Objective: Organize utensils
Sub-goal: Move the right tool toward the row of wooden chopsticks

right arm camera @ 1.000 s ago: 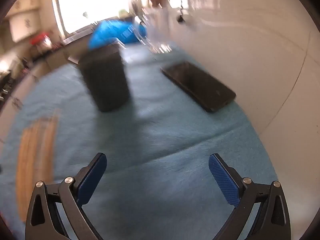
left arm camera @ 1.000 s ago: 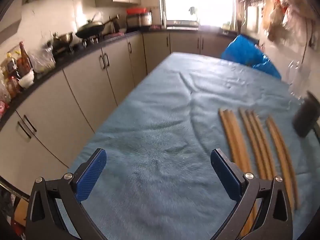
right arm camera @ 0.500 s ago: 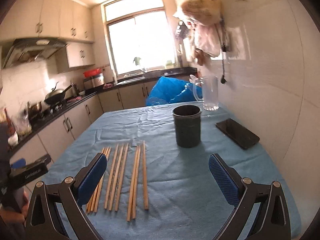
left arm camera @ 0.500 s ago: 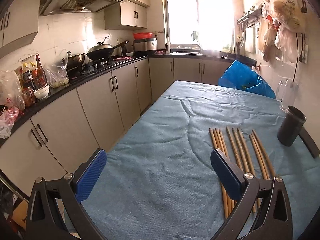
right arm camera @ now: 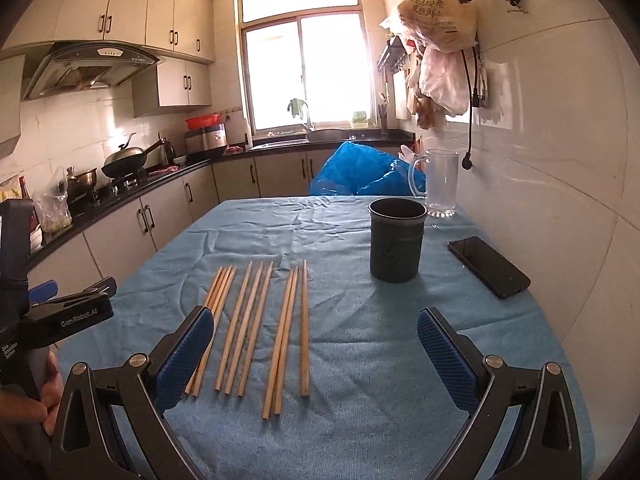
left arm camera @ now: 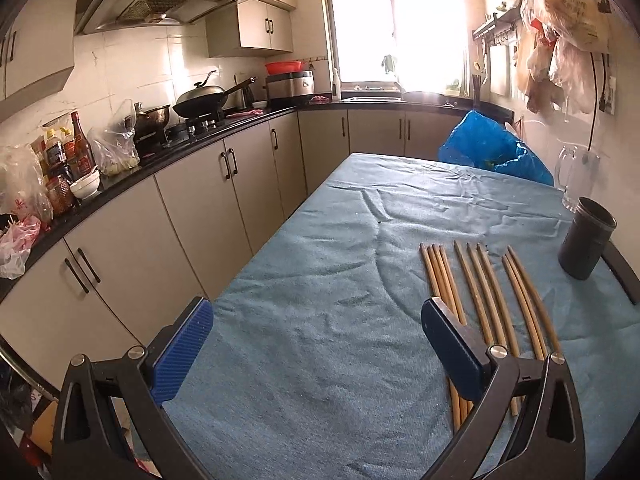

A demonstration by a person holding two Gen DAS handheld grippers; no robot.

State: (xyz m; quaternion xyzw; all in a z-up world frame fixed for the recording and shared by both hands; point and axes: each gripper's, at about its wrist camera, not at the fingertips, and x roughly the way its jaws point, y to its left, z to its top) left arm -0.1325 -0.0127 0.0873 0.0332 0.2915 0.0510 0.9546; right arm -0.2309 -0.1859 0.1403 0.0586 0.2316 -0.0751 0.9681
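A: Where are the chopsticks [right arm camera: 256,320]?

B: Lying flat on the blue cloth [right arm camera: 360,360] over the tabletop, in 3 loose groups side by side, tips pointing toward the window. They sit left of the dark cup [right arm camera: 395,240], which stands upright and apart from them.

A: And the grippers?

B: The right gripper [right arm camera: 316,354] is spread wide with nothing between its blue pads, above the near ends of the chopsticks. The left gripper [left arm camera: 316,344] is spread wide too, holding nothing, over bare cloth with the chopsticks [left arm camera: 480,300] toward its right finger.

A: Anything else on the cloth?

B: A black phone [right arm camera: 488,266] right of the cup, a clear glass mug [right arm camera: 440,184] behind it, and a blue bag [right arm camera: 360,176] at the far edge.
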